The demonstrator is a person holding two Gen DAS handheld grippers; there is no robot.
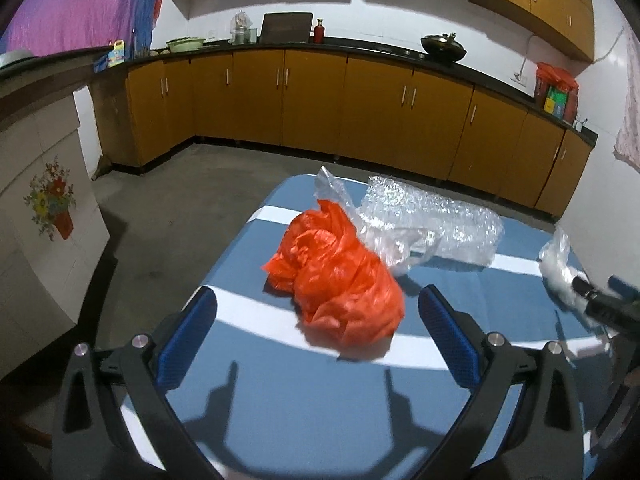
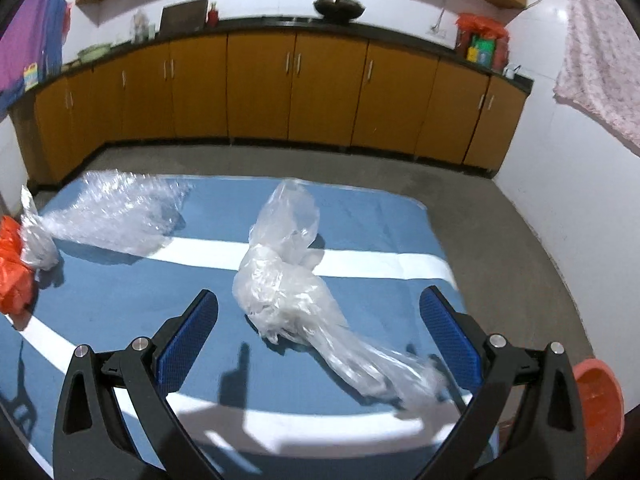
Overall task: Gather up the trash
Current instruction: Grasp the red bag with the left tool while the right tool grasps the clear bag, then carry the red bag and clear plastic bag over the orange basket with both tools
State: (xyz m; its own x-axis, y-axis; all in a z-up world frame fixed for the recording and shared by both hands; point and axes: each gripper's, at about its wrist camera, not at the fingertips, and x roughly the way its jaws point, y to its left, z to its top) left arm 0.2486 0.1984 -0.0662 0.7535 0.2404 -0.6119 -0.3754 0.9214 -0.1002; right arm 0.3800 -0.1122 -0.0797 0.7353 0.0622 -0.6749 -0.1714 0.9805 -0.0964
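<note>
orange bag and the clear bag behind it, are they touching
Touching. The left wrist view shows the clear bag pressed against the orange bag along its right side, with no blue table showing between them.

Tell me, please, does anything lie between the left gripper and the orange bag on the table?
Nothing visible does. The left gripper is open, and the orange bag lies just ahead of its fingers on the blue table. The clear bag and bubble wrap sit behind it.
</note>
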